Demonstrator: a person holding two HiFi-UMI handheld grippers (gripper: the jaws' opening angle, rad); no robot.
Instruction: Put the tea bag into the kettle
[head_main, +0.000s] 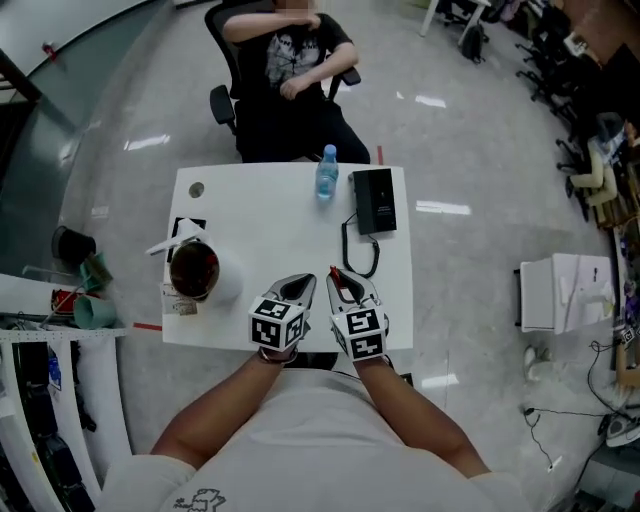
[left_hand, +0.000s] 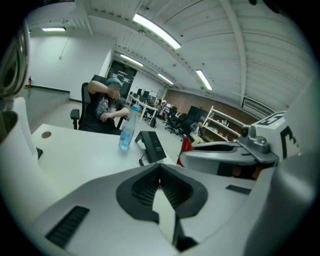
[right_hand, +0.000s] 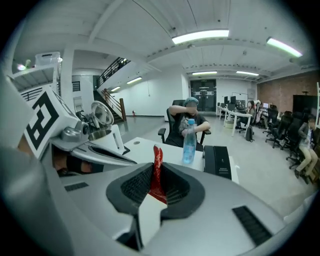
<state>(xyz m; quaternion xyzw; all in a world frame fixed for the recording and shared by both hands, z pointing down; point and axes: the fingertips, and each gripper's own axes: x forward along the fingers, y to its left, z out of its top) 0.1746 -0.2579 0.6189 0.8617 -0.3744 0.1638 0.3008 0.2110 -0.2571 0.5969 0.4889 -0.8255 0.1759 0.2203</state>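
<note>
White for the table (head_main: 270, 230) and the outside of the kettle (head_main: 228, 285), dark reddish brown inside it. Pale grey shells with black ribbed pads on the left tongs (head_main: 303, 283) and the right tongs (head_main: 340, 280), each with a cube of black-and-white square markers. Bright red for the tea bag (right_hand: 157, 172) between the right pads. Clear pale blue for the bottle (head_main: 327, 172); black for the box (head_main: 375, 200) and its cable (head_main: 346, 240); glossy light grey for the floor (head_main: 480, 150).
</note>
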